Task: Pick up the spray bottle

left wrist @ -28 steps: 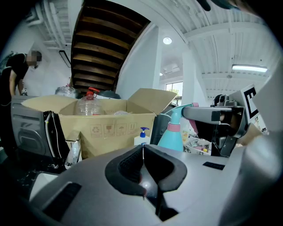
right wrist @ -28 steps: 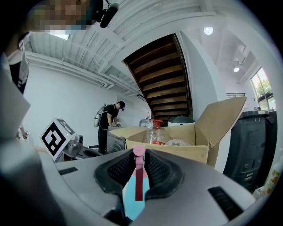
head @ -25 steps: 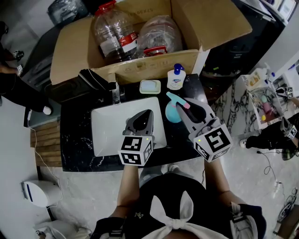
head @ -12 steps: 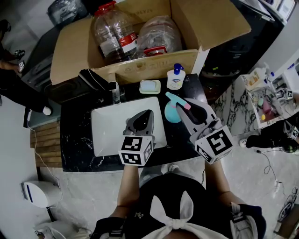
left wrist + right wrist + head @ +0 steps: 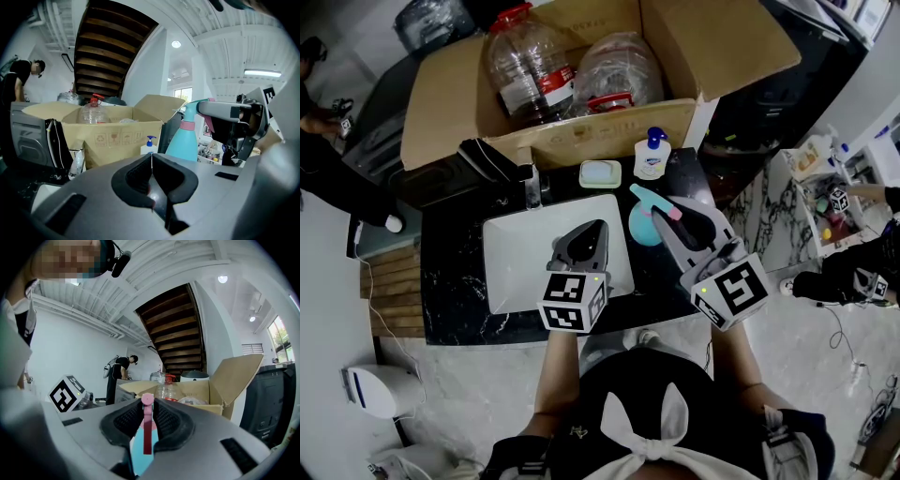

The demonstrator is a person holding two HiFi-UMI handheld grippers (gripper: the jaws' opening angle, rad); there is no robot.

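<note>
The spray bottle (image 5: 641, 226) is teal with a pink collar and trigger. It stays upright over the black counter, just right of the white sink. My right gripper (image 5: 672, 210) is shut on its pink trigger and neck. In the right gripper view the trigger (image 5: 147, 427) stands pinched between the pads of that gripper (image 5: 148, 411), with the teal body below. My left gripper (image 5: 593, 229) hovers over the sink, shut with nothing in it. From the left gripper view (image 5: 151, 157) the bottle (image 5: 183, 140) rises to the right, its base hidden.
Behind the sink (image 5: 511, 253) with its faucet (image 5: 532, 190) stands an open cardboard box (image 5: 581, 141) holding large water bottles (image 5: 525, 66). A pump soap bottle (image 5: 653, 155) and a soap dish (image 5: 601, 173) sit by the box. A black bag (image 5: 492, 161) lies at the left.
Both grippers and the bottle stay almost where they were. At the far right a person's hand has come into view over the cluttered shelf.
</note>
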